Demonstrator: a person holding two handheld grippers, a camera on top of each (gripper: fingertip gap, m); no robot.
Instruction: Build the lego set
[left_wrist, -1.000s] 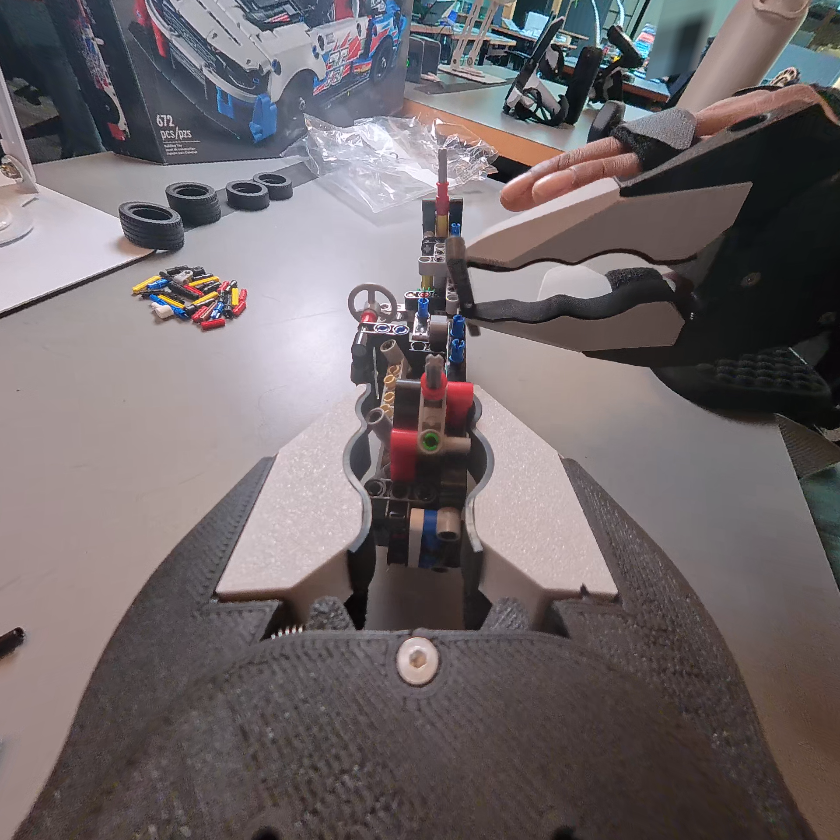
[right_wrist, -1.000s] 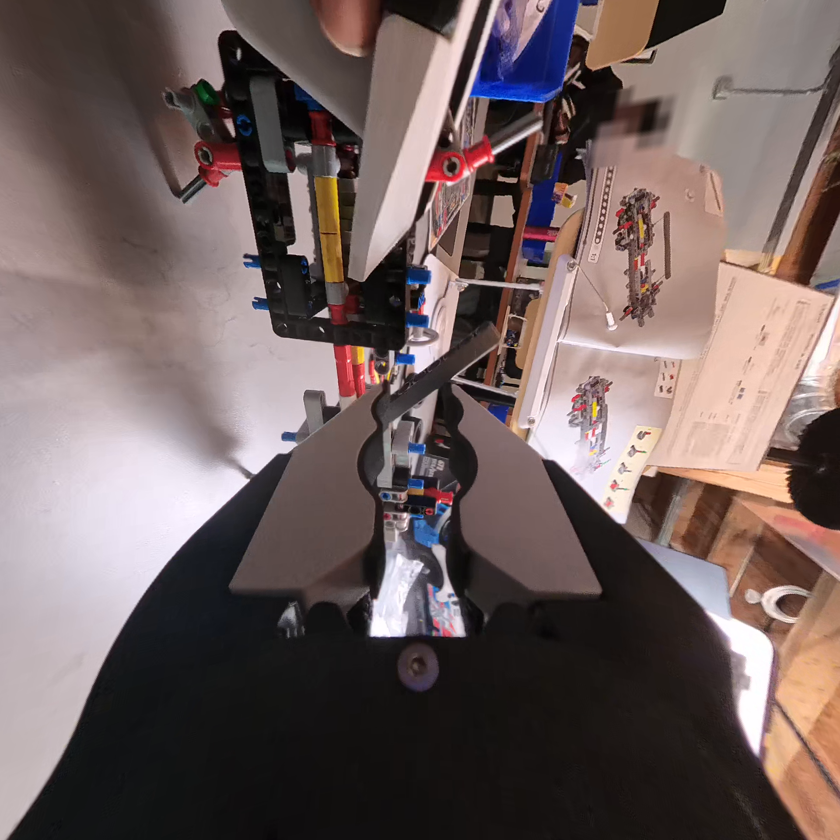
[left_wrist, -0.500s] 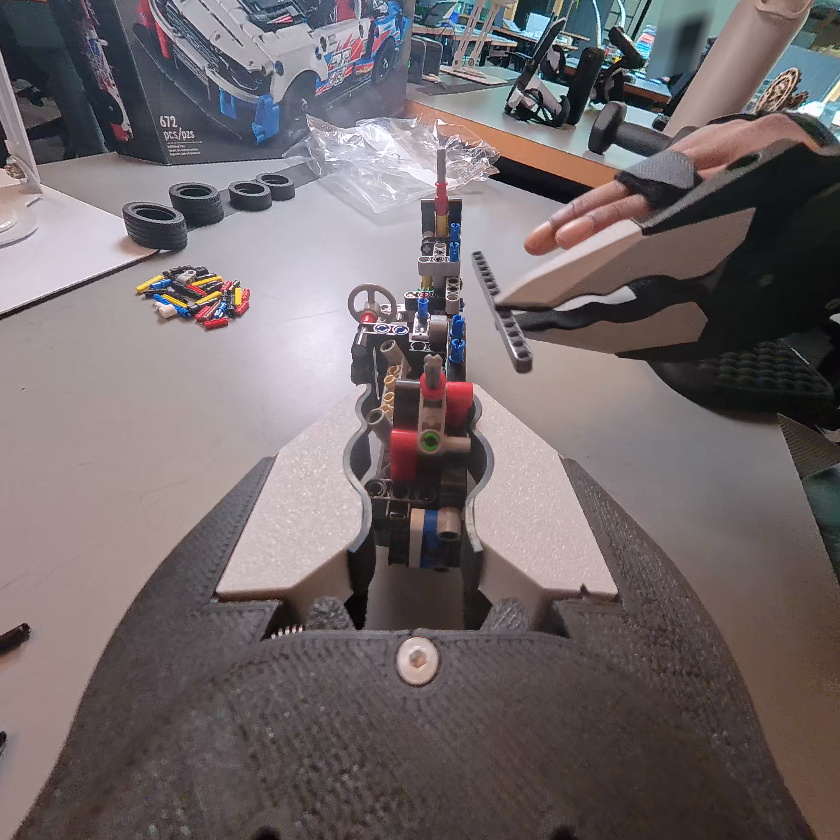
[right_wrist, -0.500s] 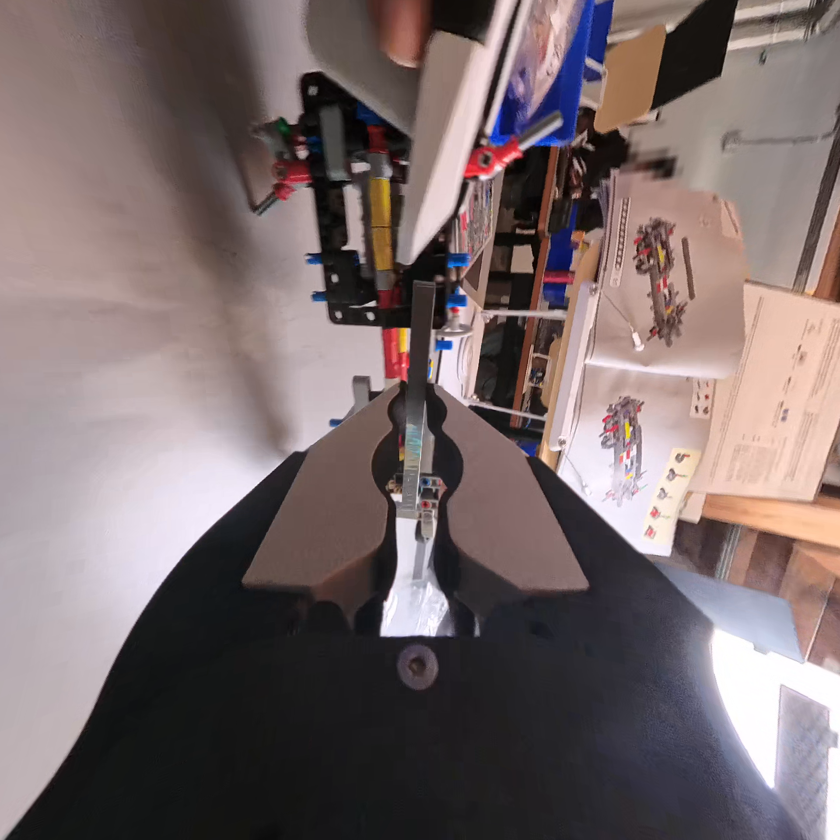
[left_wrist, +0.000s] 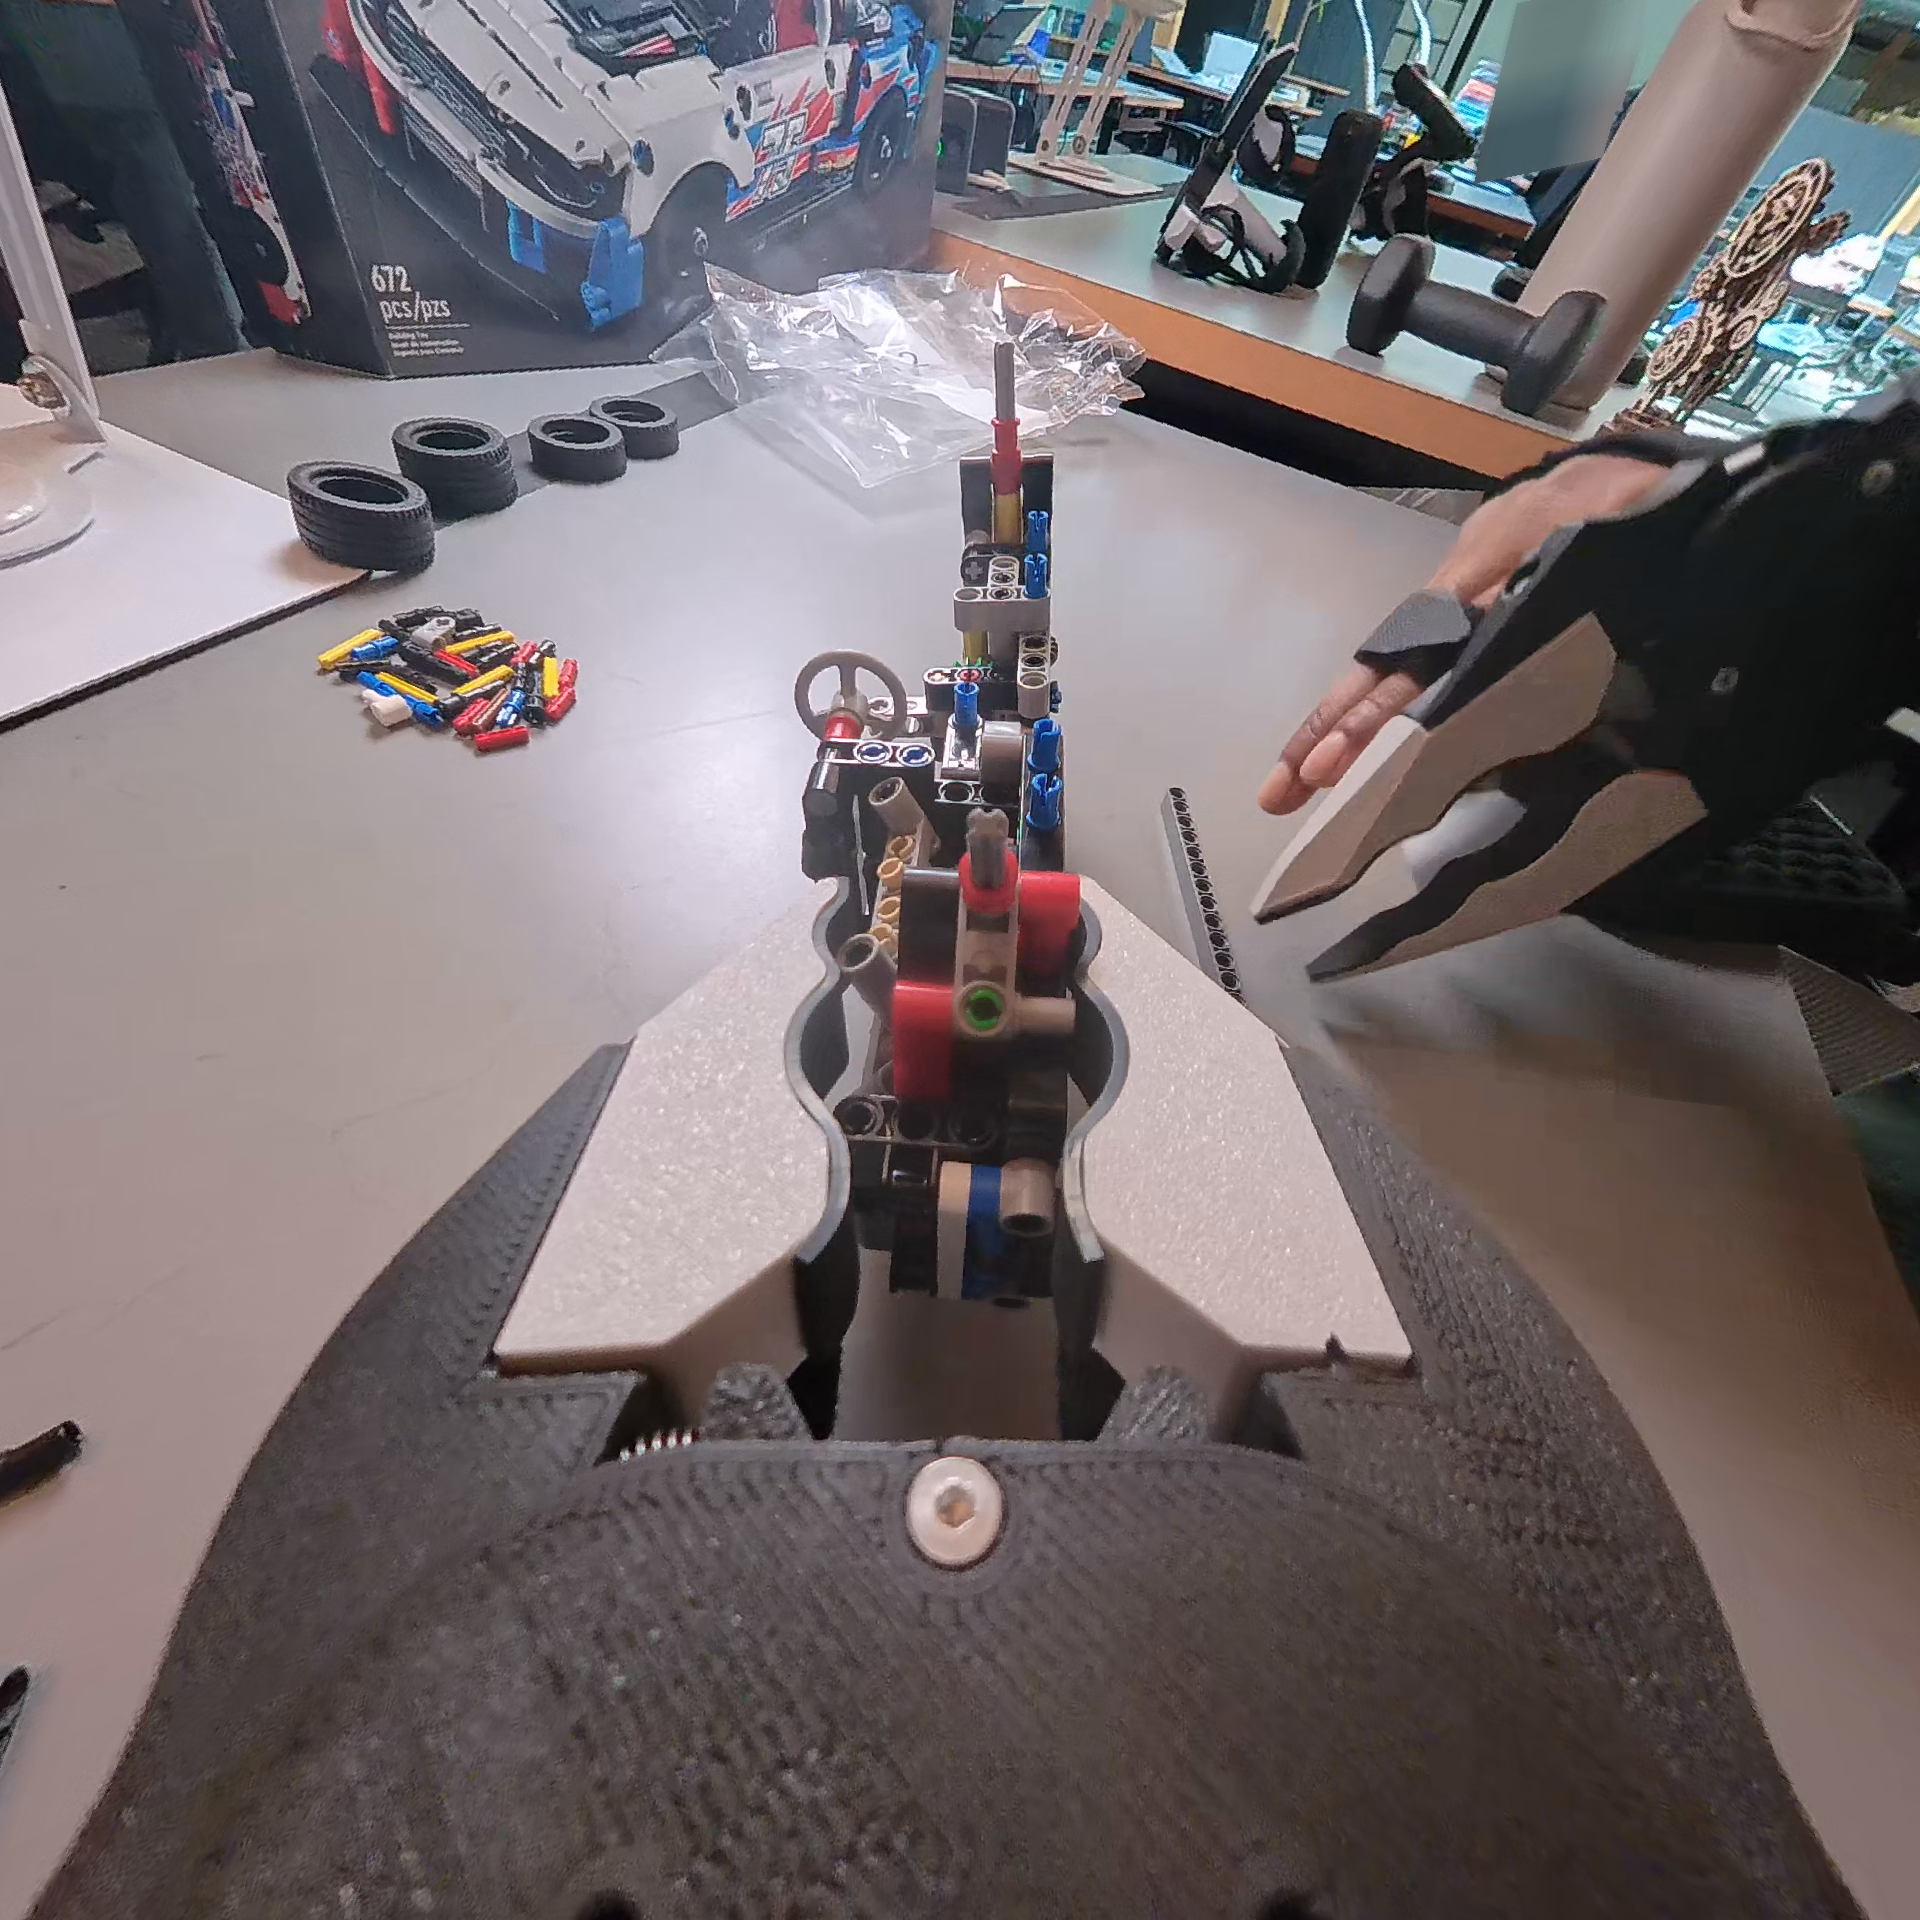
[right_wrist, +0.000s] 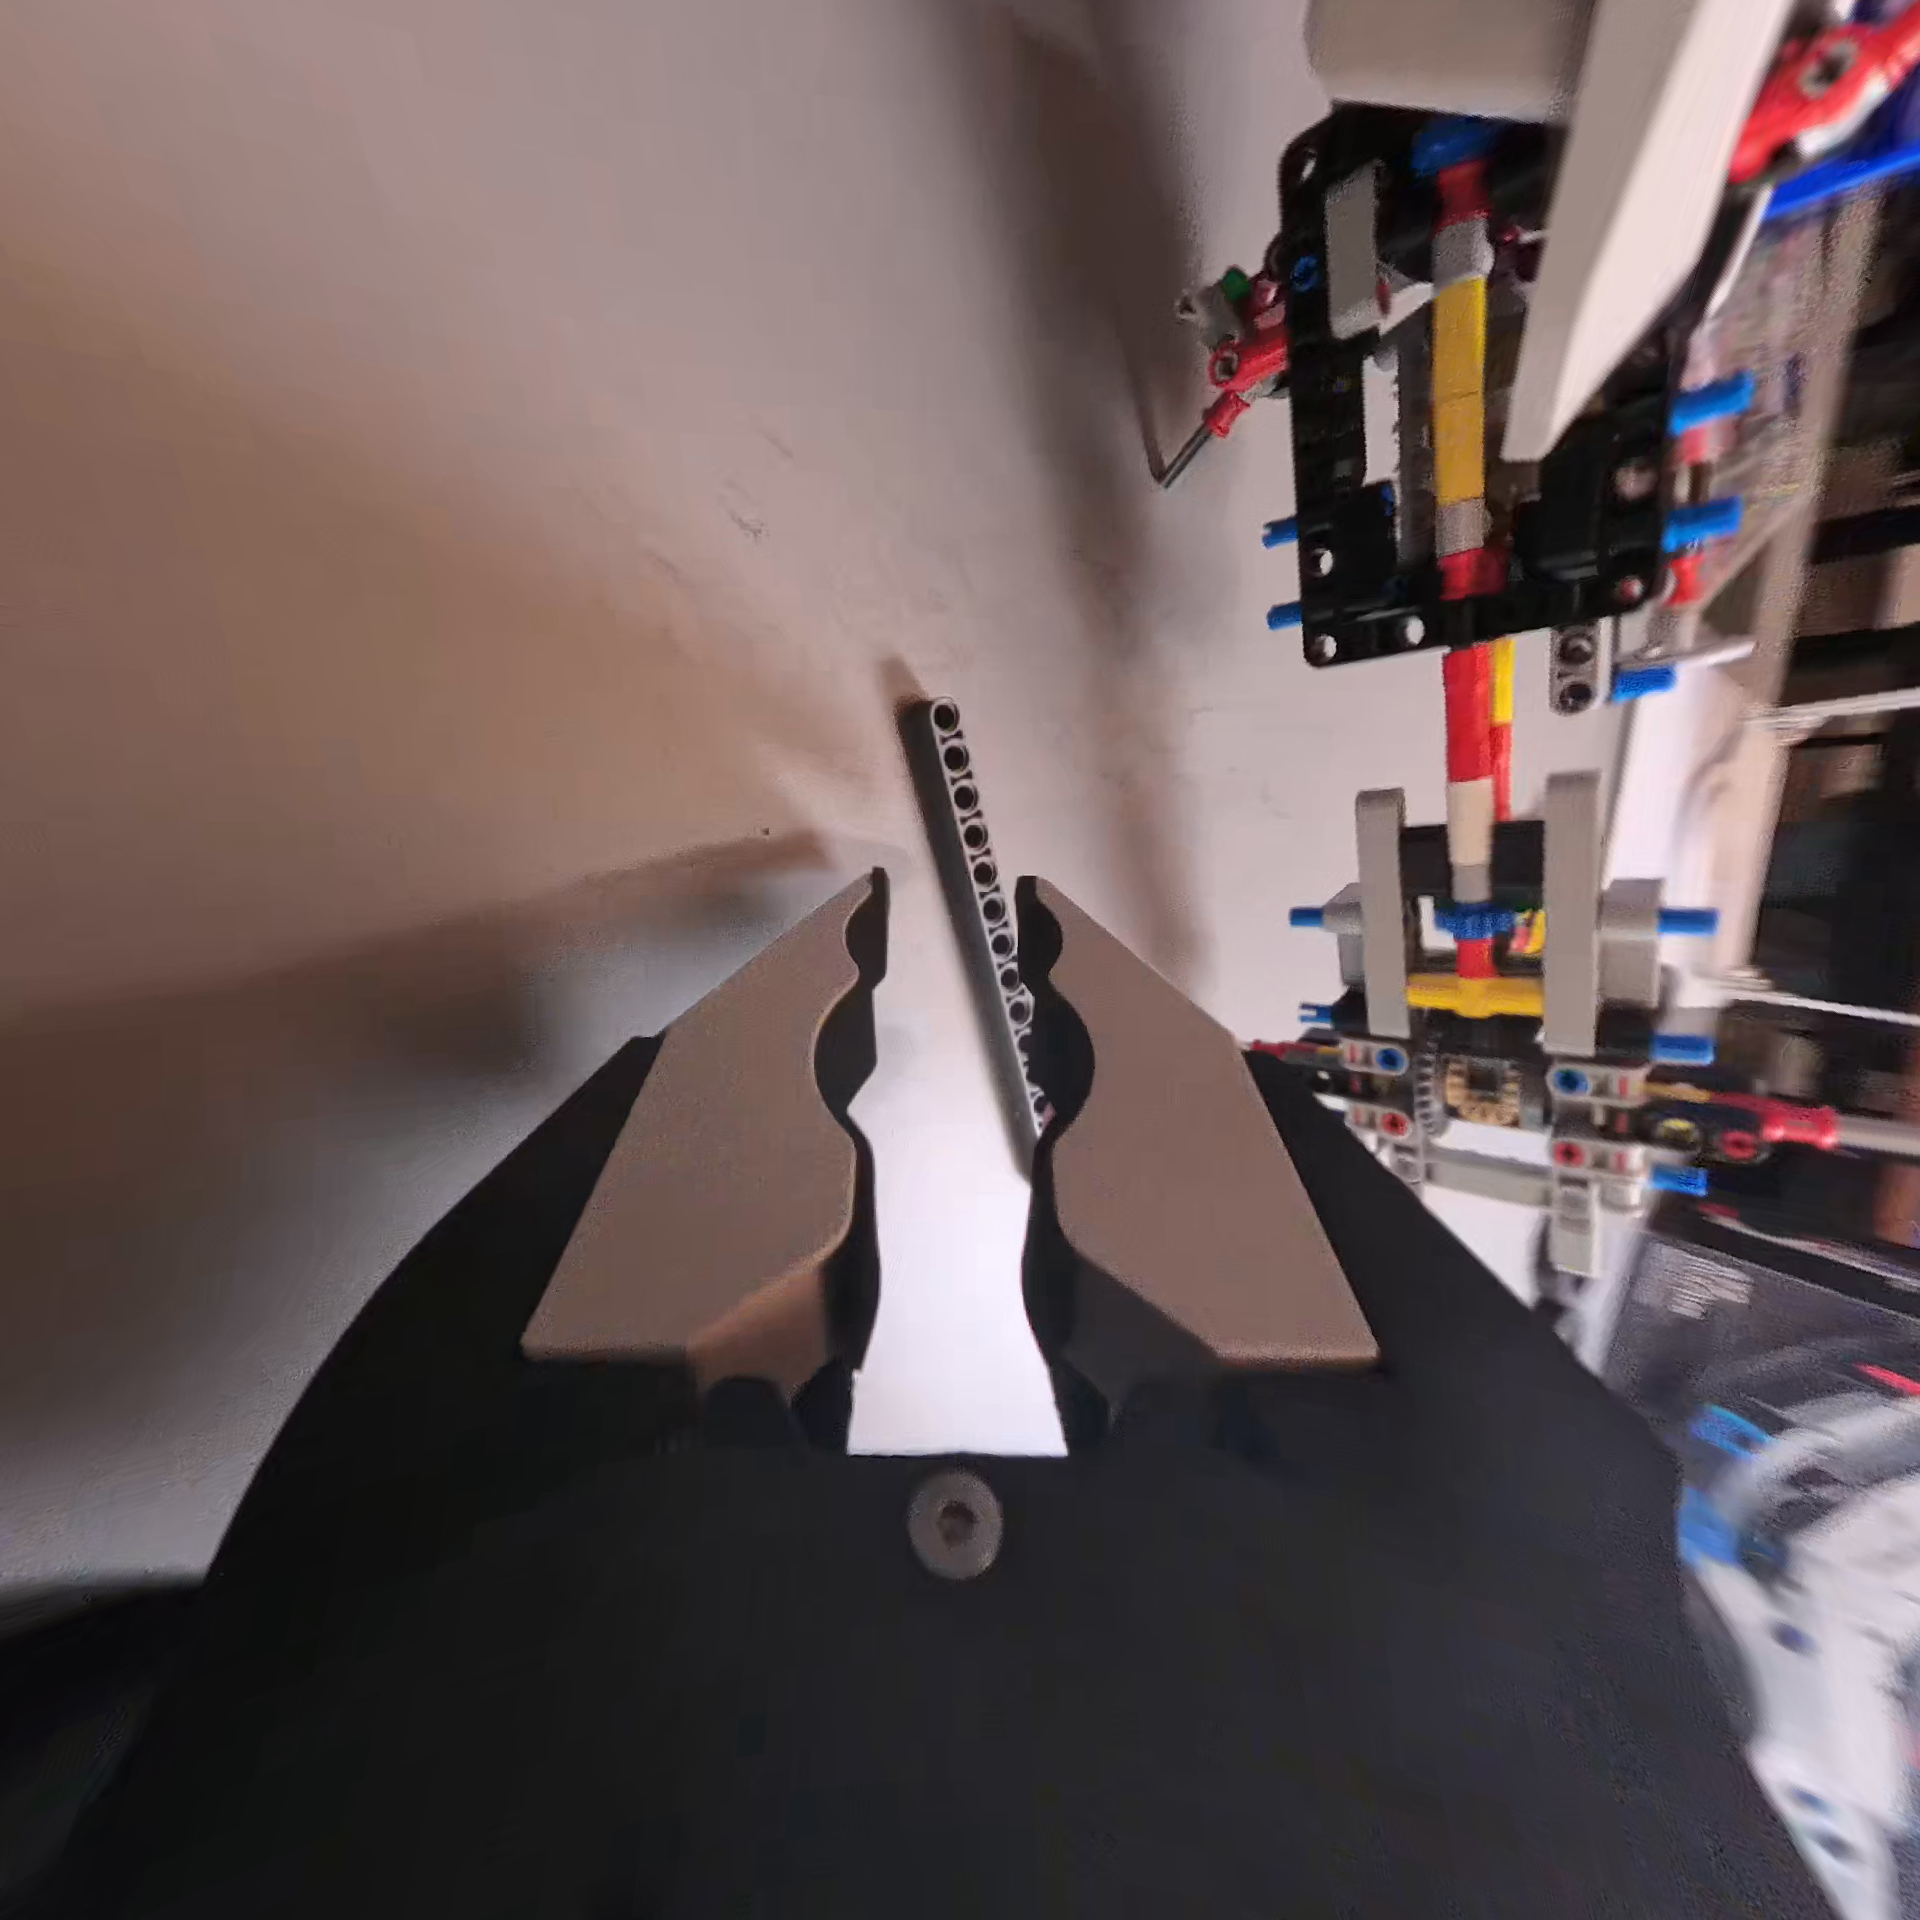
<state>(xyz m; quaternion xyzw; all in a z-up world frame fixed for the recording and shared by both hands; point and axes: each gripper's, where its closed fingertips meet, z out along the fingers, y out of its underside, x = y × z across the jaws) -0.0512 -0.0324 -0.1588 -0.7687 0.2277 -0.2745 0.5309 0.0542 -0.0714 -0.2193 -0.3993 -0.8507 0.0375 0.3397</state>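
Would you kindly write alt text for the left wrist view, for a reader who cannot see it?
The left gripper is shut on a partly built lego chassis that stretches away over a grey table. To its right, the open right gripper hovers beside a long dark beam lying on the table. Four tyres, loose pins and the set box lie beyond.

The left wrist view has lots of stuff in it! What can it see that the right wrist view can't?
Only the left wrist view shows the four black tyres, the pile of small coloured pins, the set's box and the clear plastic bag.

Only the right wrist view shows the chassis's underside with its yellow and red centre axle.

Both show the lego chassis, gripped by the left gripper, and the long grey beam lying on the table by the open right gripper.
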